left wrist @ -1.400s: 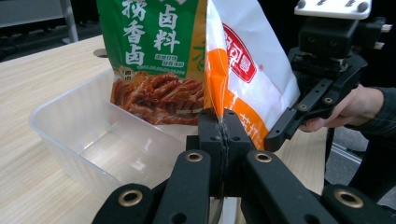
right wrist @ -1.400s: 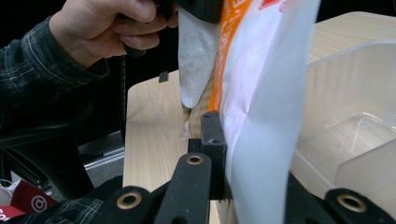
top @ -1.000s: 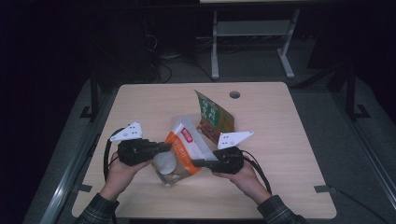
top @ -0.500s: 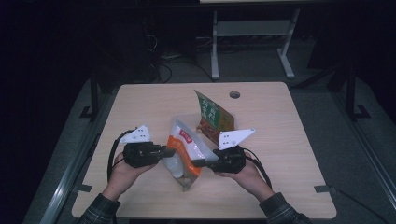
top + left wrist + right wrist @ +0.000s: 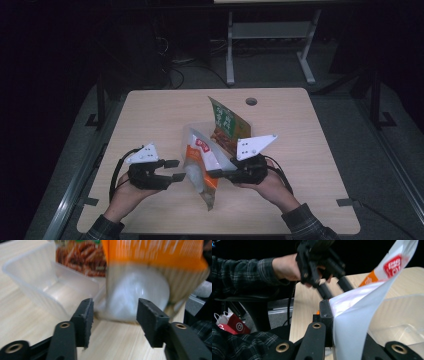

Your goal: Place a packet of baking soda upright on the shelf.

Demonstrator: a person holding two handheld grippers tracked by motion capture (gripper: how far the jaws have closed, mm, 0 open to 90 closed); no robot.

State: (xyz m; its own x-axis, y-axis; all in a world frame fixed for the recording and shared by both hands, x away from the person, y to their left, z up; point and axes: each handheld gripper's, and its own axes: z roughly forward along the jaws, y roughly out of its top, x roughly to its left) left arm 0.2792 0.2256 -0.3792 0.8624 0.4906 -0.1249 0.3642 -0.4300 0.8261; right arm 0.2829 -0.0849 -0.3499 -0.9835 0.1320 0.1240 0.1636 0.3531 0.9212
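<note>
**Ana:** High view first. What is different from a second ago?

**Ben:** The left gripper (image 5: 175,170) is letting go. A second ago it was pinching the orange and white bag (image 5: 200,167) together with the other one. Now it is sitting just beside the bag, with its jaws wide and nothing between them.

**Ana:** And the right gripper (image 5: 216,173)?

**Ben:** It is still holding on. In the right gripper view its jaws are squeezing the white edge of the bag. The bag is hanging up off the surface (image 5: 165,107) now, tipped, with its bottom corner pointing down near the front edge.

**Ana:** What does that mean for the job?

**Ben:** Nobody told us the job. I am guessing one hand is taking over the bag, maybe to move it or tip it.

**Ana:** What else is around?

**Ben:** A clear plastic tub (image 5: 50,287) is lying right behind the bag. A green snack bag (image 5: 227,125) with a food picture is standing up behind that.

**Ana:** Is anything getting in the way?

**Ben:** The tub and the green bag are sitting very close. The hanging bag could bump them if it is swinging. The left gripper view is blurry, so I cannot tell if the bag is touching the tub.
</note>
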